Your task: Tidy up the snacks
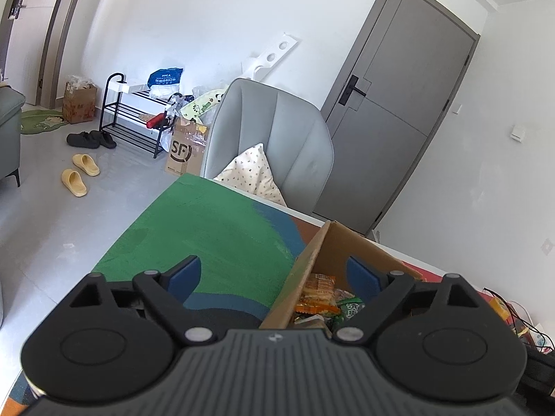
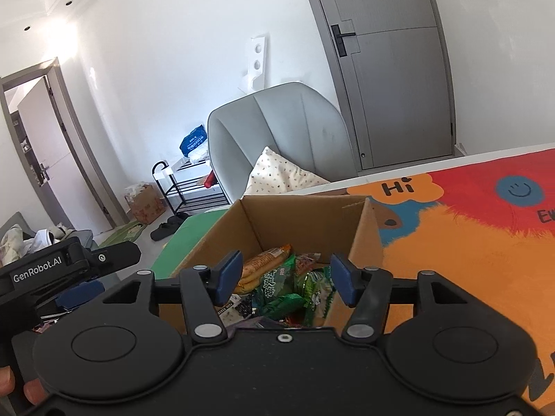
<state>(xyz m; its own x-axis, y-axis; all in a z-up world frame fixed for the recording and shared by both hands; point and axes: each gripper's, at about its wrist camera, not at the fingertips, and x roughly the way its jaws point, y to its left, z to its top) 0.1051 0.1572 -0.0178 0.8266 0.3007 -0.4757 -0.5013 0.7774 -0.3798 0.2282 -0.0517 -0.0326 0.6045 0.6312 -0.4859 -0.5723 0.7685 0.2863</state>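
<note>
Looking down past our two grippers, we see an open brown cardboard box (image 2: 305, 222) resting on a colourful mat (image 2: 468, 242). Inside the box lie crinkly snack packets (image 2: 295, 284), mostly green with one orange (image 2: 265, 263); too jumbled to count. Our right gripper (image 2: 284, 279) hovers above the box, jaws spread wide, holding nothing. Our left gripper (image 1: 274, 277) straddles the box's left wall, likewise spread and empty. Beyond the box stands one grey armchair (image 1: 277, 131) with one spotted cushion (image 1: 251, 173); behind it, one grey door (image 1: 399, 104).
</note>
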